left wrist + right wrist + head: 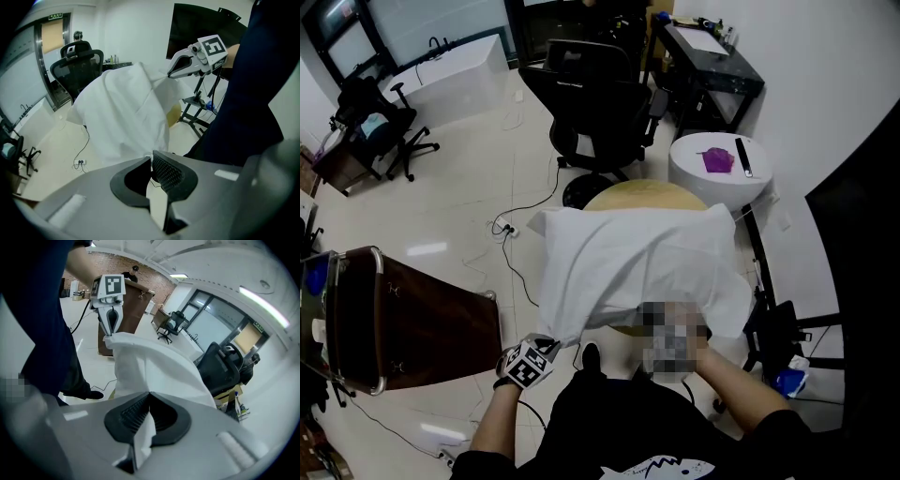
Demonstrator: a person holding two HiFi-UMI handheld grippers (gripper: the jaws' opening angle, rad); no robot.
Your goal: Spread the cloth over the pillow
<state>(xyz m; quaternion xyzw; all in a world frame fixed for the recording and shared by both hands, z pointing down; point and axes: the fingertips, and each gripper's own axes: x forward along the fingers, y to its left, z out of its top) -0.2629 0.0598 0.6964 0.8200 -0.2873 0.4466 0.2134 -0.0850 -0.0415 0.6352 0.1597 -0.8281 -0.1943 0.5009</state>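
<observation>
At the yellow table (649, 195), left gripper (152, 158) and right gripper (148, 395) each clamp a white cloth (628, 253) corner, stretching it to cover the pillow.

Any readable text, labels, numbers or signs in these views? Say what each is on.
Nothing legible.
Green sign above the doorway: too small to read.
Marker cube: black-and-white pattern, no letters.
Print on the dark shirt: graphic only, no words visible.

No text, label or number can be read anywhere.
</observation>
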